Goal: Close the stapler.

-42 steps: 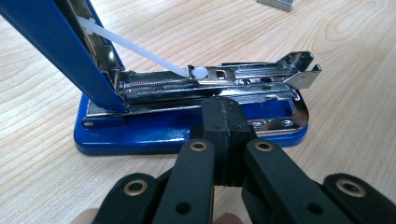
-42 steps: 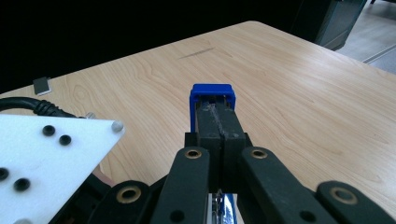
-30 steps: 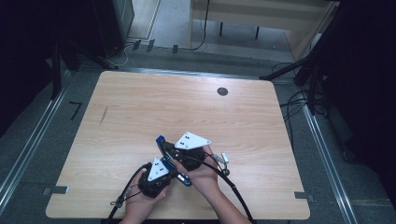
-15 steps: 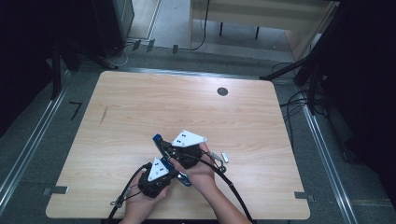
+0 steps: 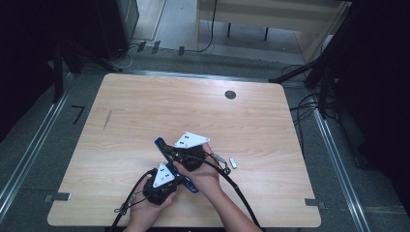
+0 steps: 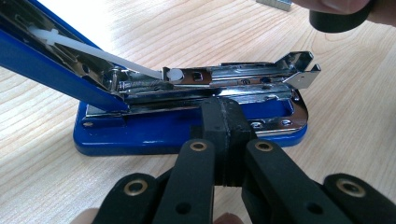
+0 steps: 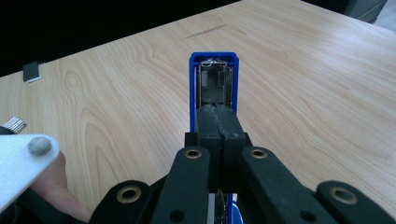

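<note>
Scene: a person's two hands work at a pale wooden table (image 5: 145, 111), each hand holding a black two-jawed claw, close together near the table's near edge.
Stapler: a blue stapler (image 6: 187, 126) with its lid swung open sits on the table between the two claws; its chrome staple channel (image 6: 243, 77) lies bare above the base.
Left claw: the left claw (image 6: 229, 140) has its jaws fully closed, pads pressed flat together. Their tip meets the long side of the stapler's blue base, just below the channel. Whether anything thin is pinched between the pads cannot be told.
Right claw: the right claw (image 7: 219, 126) also has its jaws fully closed, pads meeting along a thin seam. The tip rests against the underside of the raised blue lid (image 7: 214, 70), which stretches straight away from the claw. No object can be made out between the pads.
From above: the left claw (image 5: 174, 181) lies nearer the person, the right claw (image 5: 167, 151) just beyond it, the stapler (image 5: 176, 164) running between them.
Nearby: a small strip of staples (image 5: 233, 163) lies on the table, off to the right of the right claw, near but apart.
</note>
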`<state>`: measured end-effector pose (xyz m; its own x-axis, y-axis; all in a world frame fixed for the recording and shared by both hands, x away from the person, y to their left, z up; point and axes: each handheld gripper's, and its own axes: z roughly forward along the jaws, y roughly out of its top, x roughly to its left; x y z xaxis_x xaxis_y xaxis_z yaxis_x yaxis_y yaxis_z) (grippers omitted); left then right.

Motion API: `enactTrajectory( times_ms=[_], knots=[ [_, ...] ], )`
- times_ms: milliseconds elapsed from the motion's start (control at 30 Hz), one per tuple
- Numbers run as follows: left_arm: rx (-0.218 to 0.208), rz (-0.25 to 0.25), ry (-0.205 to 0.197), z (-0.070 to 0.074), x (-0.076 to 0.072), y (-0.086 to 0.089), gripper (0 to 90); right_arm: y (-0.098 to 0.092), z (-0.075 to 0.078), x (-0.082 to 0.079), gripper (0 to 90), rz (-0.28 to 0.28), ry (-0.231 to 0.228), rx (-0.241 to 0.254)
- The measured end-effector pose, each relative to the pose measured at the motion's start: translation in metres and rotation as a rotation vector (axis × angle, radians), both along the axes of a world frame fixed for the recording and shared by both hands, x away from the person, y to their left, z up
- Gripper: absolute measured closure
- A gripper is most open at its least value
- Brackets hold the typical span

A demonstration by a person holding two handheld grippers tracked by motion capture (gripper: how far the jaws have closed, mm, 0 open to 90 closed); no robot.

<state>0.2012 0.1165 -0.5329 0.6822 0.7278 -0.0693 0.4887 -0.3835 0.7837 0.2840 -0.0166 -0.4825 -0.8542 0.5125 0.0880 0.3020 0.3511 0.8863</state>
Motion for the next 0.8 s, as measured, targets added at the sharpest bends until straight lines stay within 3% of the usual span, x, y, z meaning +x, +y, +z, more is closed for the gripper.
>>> enactTrajectory(
  times_ms=[800],
  knots=[
    [0.004,-0.001,-0.002,0.0,0.0,0.0,90.0,0.014,-0.014,0.009,90.0,0.004,0.043,-0.057]
  ],
)
